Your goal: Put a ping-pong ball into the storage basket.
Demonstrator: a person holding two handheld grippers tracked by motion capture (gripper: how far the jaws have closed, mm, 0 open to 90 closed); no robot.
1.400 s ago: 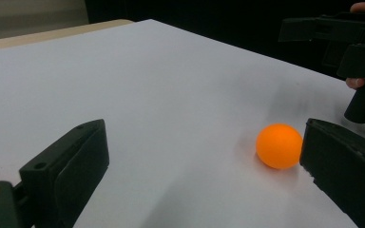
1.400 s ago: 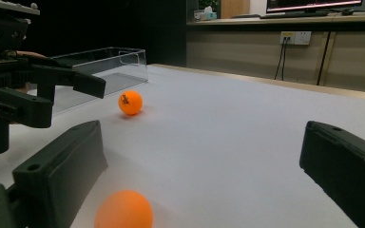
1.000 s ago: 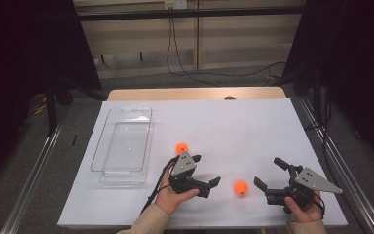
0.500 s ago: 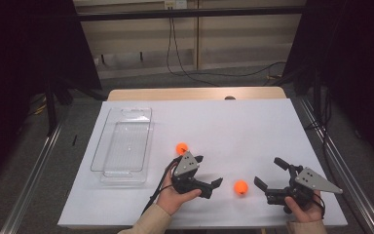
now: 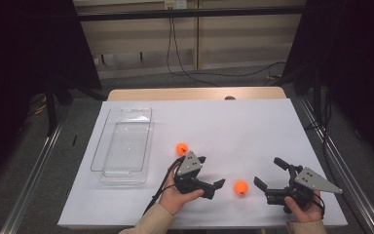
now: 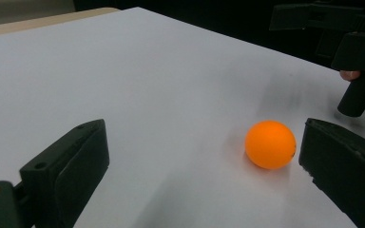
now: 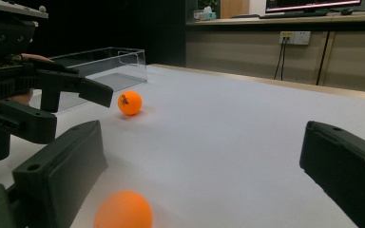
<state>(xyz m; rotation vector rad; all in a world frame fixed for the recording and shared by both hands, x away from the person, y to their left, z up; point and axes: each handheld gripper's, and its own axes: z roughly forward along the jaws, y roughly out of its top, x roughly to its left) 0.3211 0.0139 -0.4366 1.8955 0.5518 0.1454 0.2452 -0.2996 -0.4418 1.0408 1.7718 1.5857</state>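
The left gripper (image 5: 211, 176) is held with fingers spread, and an orange ball (image 5: 241, 187) is seen on the white surface (image 5: 233, 126) just beside its right finger (image 6: 347, 166). The right gripper (image 5: 269, 174) is likewise spread, facing the ball. A second ball (image 5: 182, 148) is noted near a clear tray (image 5: 121, 144).

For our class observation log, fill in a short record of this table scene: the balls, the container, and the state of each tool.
Near ball: orange ball on the white table, between the two tools, close to the left tool's far jaw
Far ball: second orange ball, beyond the left tool
Container: clear plastic tray, empty, at the table's left
Left tool: open, holding nothing
Right tool: open, holding nothing
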